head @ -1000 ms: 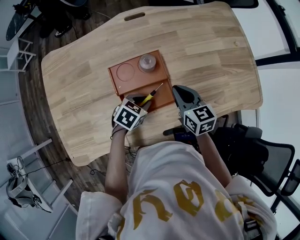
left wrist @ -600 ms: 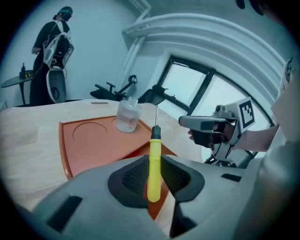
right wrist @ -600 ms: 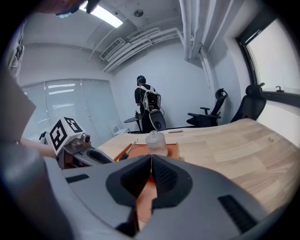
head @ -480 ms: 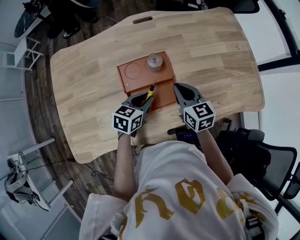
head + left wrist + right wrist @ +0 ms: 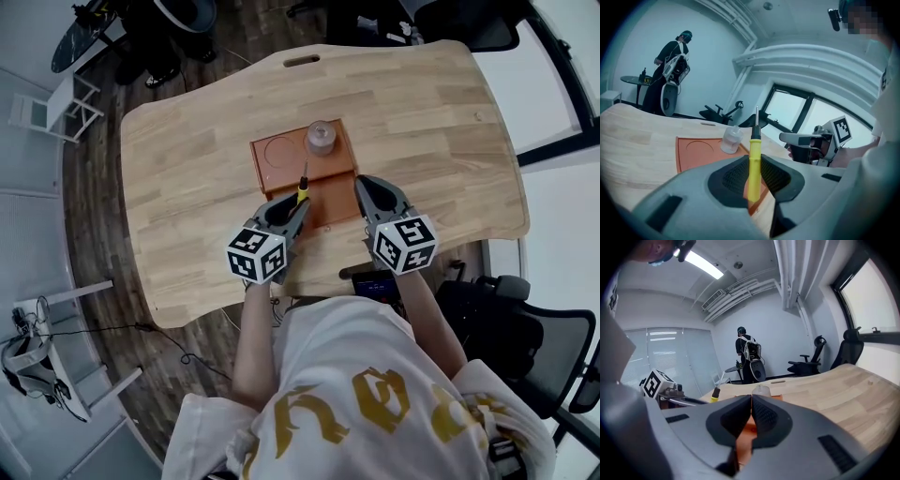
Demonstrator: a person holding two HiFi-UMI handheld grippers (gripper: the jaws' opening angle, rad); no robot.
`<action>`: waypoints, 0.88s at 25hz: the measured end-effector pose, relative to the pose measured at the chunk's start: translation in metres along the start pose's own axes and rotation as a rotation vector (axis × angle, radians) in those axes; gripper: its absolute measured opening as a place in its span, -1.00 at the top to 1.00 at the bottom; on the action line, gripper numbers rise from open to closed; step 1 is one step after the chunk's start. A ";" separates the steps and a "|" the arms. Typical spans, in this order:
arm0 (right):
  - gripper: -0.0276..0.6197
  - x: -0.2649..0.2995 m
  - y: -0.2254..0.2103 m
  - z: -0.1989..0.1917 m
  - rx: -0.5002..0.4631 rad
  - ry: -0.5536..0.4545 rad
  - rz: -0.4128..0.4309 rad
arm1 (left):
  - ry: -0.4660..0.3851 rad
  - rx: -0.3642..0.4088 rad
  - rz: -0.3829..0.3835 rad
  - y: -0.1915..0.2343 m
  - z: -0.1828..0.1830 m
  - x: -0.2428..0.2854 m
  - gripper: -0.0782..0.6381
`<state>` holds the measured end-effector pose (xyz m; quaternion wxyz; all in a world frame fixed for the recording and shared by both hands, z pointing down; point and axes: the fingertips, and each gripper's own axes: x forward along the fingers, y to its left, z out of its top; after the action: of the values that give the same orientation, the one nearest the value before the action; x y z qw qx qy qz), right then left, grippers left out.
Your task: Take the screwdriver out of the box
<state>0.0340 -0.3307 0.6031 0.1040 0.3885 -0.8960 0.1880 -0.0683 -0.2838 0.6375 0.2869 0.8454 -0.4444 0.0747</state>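
Observation:
My left gripper [image 5: 294, 210] [image 5: 753, 174] is shut on the yellow-handled screwdriver [image 5: 754, 161] [image 5: 302, 190]. The tool stands nearly upright, its metal shaft pointing up, lifted above the near part of the orange box [image 5: 300, 169] [image 5: 693, 152]. The box is a shallow tray on the wooden table [image 5: 187, 159]. My right gripper [image 5: 375, 192] [image 5: 751, 420] hovers at the box's right near corner, jaws together with nothing between them. In the right gripper view the screwdriver [image 5: 715, 393] shows at the left, beside the left gripper.
A small clear plastic jar [image 5: 321, 137] [image 5: 731, 139] [image 5: 761, 390] stands in the box's far right corner, beside a round recess [image 5: 277, 150]. A handle slot [image 5: 301, 61] lies at the table's far edge. A person [image 5: 670, 65] stands beyond the table, with office chairs [image 5: 811, 363] around.
My left gripper has risen with the screwdriver and turned, so the tool went from slanting over the box to nearly upright. The right gripper rose a little.

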 end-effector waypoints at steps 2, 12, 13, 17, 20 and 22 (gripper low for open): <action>0.88 -0.003 0.006 0.003 -0.022 -0.006 0.004 | -0.047 -0.005 -0.012 -0.007 0.003 -0.007 0.56; 0.88 -0.028 0.027 0.025 -0.095 -0.080 -0.019 | -0.234 0.069 0.097 -0.022 0.038 -0.057 0.56; 0.88 -0.030 0.029 0.028 -0.103 -0.091 -0.021 | -0.255 0.076 0.108 -0.023 0.042 -0.062 0.56; 0.88 -0.037 0.036 0.035 -0.123 -0.124 -0.034 | -0.326 0.091 0.132 -0.026 0.058 -0.078 0.56; 0.88 -0.040 0.040 0.035 -0.118 -0.123 -0.031 | -0.350 0.082 0.135 -0.029 0.061 -0.085 0.56; 0.88 -0.042 0.042 0.034 -0.117 -0.118 -0.021 | -0.355 0.083 0.137 -0.031 0.061 -0.087 0.56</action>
<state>0.0301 -0.2911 0.5481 0.0755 0.4017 -0.9058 0.1110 -0.1032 -0.2426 0.5408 0.1632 0.8240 -0.5412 -0.0380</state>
